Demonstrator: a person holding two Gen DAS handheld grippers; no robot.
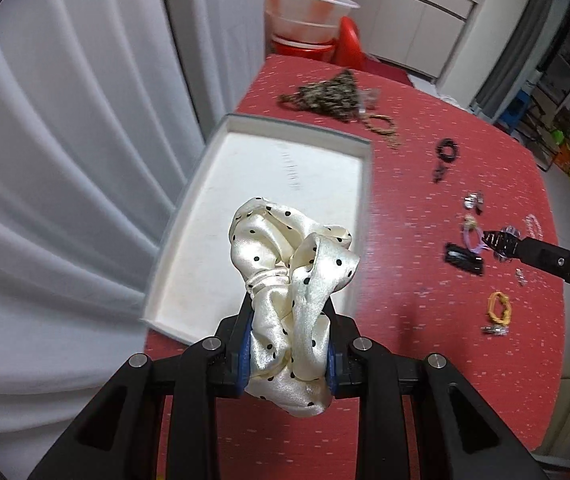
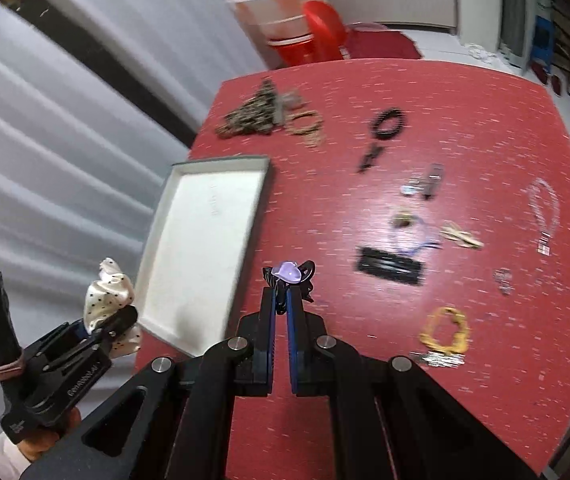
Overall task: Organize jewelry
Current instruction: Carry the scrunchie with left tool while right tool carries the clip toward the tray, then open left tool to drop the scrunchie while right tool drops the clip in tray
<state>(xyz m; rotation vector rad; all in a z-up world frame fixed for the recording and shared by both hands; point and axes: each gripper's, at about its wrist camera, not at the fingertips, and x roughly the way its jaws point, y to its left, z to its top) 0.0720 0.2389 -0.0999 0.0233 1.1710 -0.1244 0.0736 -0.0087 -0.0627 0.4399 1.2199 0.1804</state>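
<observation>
My left gripper [image 1: 289, 300] is shut on a cream polka-dot scrunchie [image 1: 289, 264] and holds it above the near end of a white tray [image 1: 285, 152] on the red table [image 1: 425, 340]. The scrunchie [image 2: 109, 296] and left gripper [image 2: 105, 320] also show in the right wrist view, beside the tray [image 2: 205, 240]. My right gripper [image 2: 281, 292] is shut on a small black hair clip with a lilac top [image 2: 289, 274], above the table right of the tray. The right gripper's tip [image 1: 501, 242] shows at the right of the left wrist view.
Loose pieces lie on the table [image 2: 465, 128]: a leopard scrunchie [image 2: 253, 116], a tan band [image 2: 305, 124], a black bead bracelet [image 2: 389, 122], a black comb clip [image 2: 389, 266], a yellow hair tie [image 2: 445, 328], a clear bracelet [image 2: 543, 204]. Red stools with a plastic tub [image 2: 281, 4] stand behind. White curtains [image 1: 65, 160] hang at left.
</observation>
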